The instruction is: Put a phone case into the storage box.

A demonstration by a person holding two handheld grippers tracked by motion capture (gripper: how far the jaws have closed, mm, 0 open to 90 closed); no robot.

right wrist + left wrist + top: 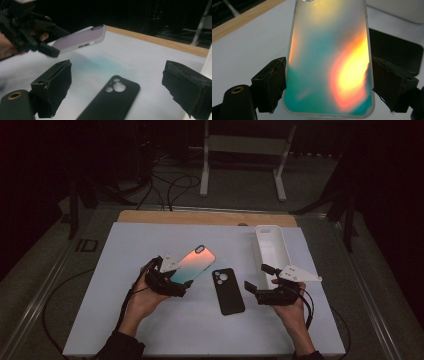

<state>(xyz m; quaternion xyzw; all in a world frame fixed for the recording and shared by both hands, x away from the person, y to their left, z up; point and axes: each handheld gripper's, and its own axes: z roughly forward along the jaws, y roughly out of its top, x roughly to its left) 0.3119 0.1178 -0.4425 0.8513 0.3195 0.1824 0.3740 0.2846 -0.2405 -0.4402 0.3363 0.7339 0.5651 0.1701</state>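
My left gripper (184, 284) is shut on the lower end of an iridescent phone case (192, 263), orange and teal, and holds it up off the white mat. In the left gripper view both jaws press the case's (329, 62) long sides. A black phone case (228, 290) lies flat on the mat between my hands, its camera cutout at the far end. My right gripper (256, 278) stands open just right of it, with nothing between its jaws. The right gripper view shows the black case (112, 100) between the spread jaws and the lifted case (80, 40) at upper left.
A white oblong tray (272, 249) stands at the mat's far right, just beyond my right gripper. The white mat (150, 320) lies on a table with a wooden strip (200, 217) along its far edge. A white stand (245, 150) and cables sit on the floor behind.
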